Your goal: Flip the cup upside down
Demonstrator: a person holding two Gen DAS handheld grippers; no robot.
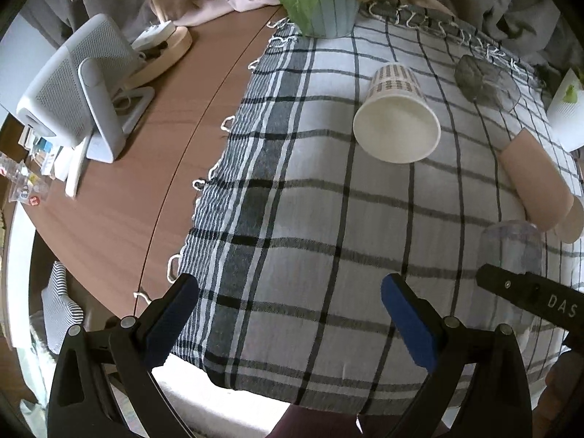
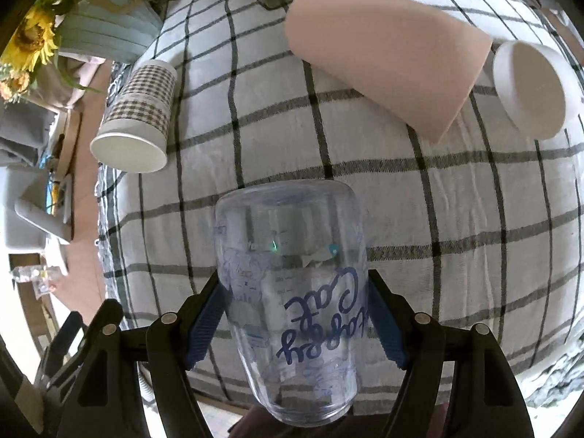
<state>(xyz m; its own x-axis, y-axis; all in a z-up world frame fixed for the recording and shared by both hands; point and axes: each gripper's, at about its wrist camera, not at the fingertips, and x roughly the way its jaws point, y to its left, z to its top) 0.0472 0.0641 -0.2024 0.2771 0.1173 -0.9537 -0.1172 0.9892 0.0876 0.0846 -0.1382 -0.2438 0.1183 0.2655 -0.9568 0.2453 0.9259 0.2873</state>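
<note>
My right gripper is shut on a clear plastic cup with blue writing. The cup is gripped at its sides, its closed base pointing away from me and its mouth toward the camera, above the checked cloth. In the left wrist view the same cup shows at the right edge above a black finger of the right gripper. My left gripper is open and empty, over the near part of the cloth.
A patterned paper cup lies on its side. A pink cup and a white cup lie on their sides to the right. A dark glass, a plant pot and a white fan stand farther off.
</note>
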